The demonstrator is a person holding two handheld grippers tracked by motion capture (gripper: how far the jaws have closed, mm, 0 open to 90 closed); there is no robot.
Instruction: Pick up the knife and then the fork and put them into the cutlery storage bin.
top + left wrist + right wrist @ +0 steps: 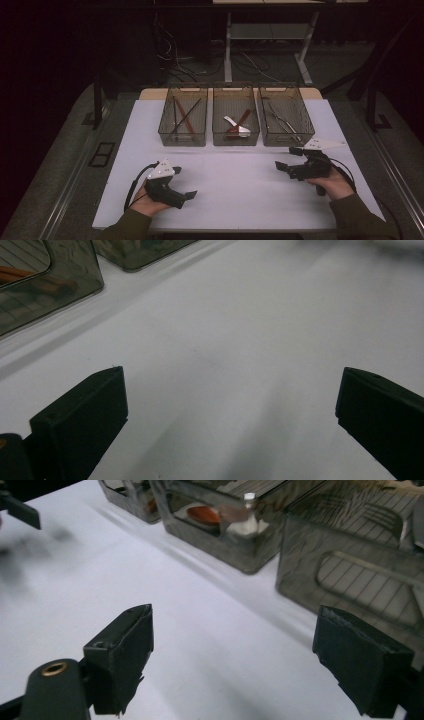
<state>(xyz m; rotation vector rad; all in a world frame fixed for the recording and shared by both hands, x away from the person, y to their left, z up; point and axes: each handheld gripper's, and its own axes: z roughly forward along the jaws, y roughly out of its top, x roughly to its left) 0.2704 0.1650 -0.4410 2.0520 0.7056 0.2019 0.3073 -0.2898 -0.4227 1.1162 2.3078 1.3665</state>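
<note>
Both tongs empty, jaws wide apart, hovering low over the white surface (235, 175). Left tongs (186, 184) sit near the front-left, held from below by the left hand (145, 200), pointing right across bare surface. Right tongs (286, 159) are front-right in the right hand (335, 184), pointing left, just in front of the right bin (285, 117). 3 dark mesh bins in a row at the back: left bin (183, 117) w/ chopsticks (184, 119), middle bin (235, 117) w/ spoons (236, 127), right bin w/ what looks like metal utensils, can't tell which. Right gripper view: right bin wall (350, 575) close ahead, middle bin (225, 525) further left. Nothing touched by either.
</note>
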